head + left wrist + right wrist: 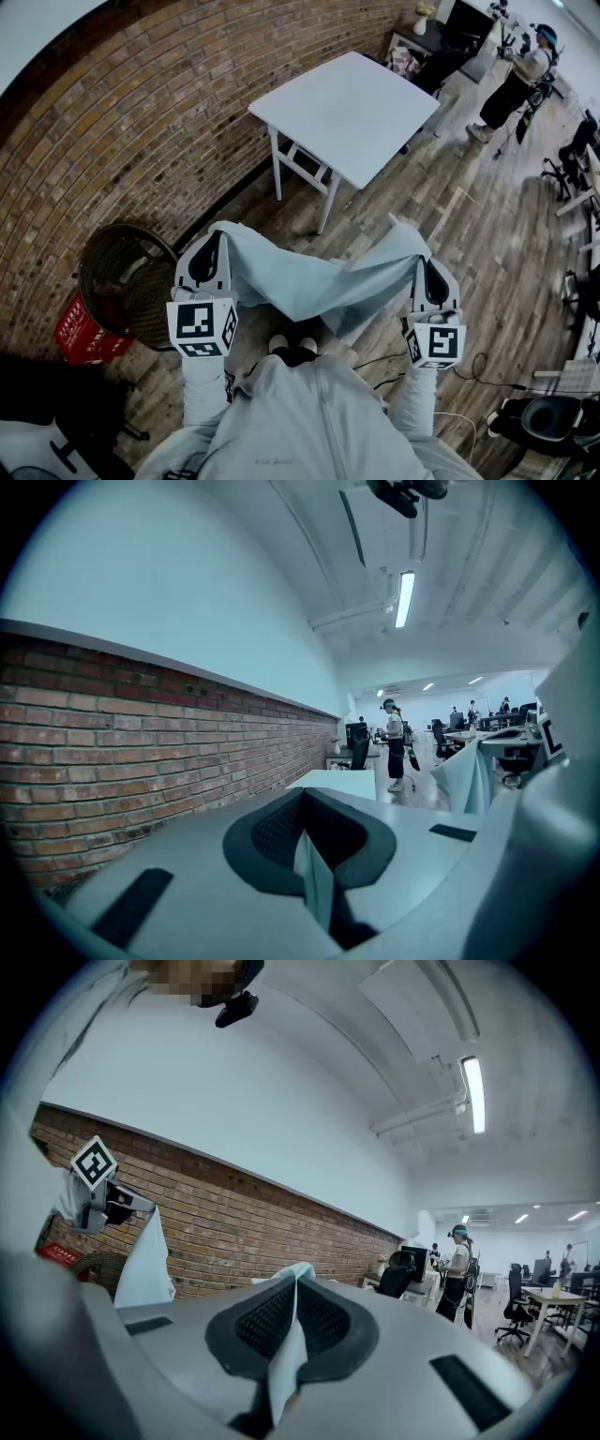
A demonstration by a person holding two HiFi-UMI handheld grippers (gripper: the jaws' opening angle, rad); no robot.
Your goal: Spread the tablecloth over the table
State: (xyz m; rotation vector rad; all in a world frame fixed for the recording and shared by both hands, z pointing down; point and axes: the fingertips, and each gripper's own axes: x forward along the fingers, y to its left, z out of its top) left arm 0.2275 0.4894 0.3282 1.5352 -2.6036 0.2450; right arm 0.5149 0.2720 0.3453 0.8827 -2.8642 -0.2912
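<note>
A pale blue tablecloth (pixel 314 281) hangs in a sagging band between my two grippers, in front of my body. My left gripper (pixel 215 236) is shut on one corner of the cloth (pixel 314 878). My right gripper (pixel 423 255) is shut on the other corner (pixel 286 1349). Both grippers point roughly level toward the white square table (pixel 352 112), which stands some way ahead, beside the brick wall (pixel 141 122). The table top is bare. In the left gripper view the table (pixel 339 782) shows past the jaws.
A dark wicker basket (pixel 122 281) and a red box (pixel 80 333) stand by the wall at my left. A person (pixel 516 84) stands beyond the table. Office chairs and desks line the right side. Cables lie on the wooden floor (pixel 487 244) at lower right.
</note>
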